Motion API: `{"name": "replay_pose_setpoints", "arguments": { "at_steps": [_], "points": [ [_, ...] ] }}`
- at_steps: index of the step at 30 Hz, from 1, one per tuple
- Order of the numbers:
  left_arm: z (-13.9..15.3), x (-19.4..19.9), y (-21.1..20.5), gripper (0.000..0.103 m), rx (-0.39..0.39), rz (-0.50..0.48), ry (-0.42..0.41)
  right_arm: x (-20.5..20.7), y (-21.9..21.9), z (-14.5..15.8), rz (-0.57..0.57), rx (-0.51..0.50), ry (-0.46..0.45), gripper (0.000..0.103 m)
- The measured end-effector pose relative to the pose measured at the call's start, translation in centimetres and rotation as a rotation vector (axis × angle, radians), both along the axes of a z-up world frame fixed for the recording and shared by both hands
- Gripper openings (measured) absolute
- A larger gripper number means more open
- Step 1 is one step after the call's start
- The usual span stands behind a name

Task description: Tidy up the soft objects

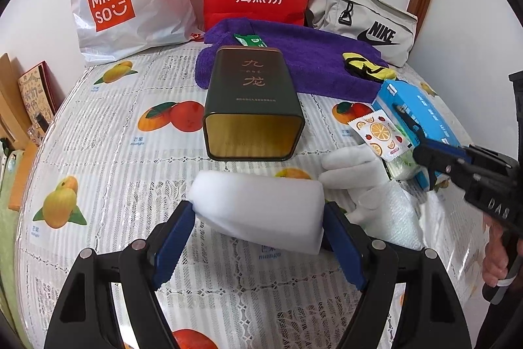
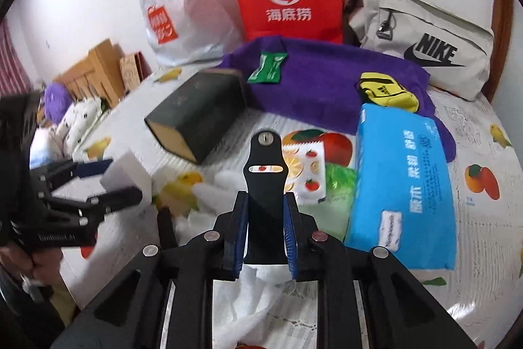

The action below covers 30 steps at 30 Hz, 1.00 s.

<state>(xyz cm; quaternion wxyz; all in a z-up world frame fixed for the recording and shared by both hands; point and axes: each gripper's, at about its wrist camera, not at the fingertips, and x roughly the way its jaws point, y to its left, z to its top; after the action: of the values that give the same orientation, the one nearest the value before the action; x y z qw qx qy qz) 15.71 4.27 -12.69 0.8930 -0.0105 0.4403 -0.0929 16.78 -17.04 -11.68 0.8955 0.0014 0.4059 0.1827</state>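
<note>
While the left gripper (image 1: 258,219) clamped its fingers on the foam block (image 1: 261,211), the right gripper's (image 2: 264,215) fingers pinched a black strap (image 2: 263,175) that seemed liable to slip.

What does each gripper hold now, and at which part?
Left gripper: the white foam block, held across its near end. Right gripper: a black strap, clamped at its wide lower end.

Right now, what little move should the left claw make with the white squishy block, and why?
Probably ease the left claw forward toward the dark tin. It grips the white foam block by both sides, and the tin lies on its side, open mouth facing the block, nothing between them.
</note>
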Motion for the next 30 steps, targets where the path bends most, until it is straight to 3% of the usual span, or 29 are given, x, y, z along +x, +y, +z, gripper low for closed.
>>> {"name": "replay_pose_setpoints", "arguments": {
  "at_steps": [12,25,30],
  "points": [
    [0.3,-0.1,0.5,0.079,-0.005,0.030,0.004,-3.1,-4.9,1.8,-0.103,0.043,0.001,0.021],
    [0.2,-1.2,-0.4,0.079,0.018,0.061,0.008,-6.6,-9.1,-2.5,-0.197,-0.069,0.092,0.021],
    [0.3,-1.3,-0.7,0.079,0.019,0.074,0.018,-6.8,-9.7,-3.4,-0.199,-0.053,0.108,0.021]
  ]
}}
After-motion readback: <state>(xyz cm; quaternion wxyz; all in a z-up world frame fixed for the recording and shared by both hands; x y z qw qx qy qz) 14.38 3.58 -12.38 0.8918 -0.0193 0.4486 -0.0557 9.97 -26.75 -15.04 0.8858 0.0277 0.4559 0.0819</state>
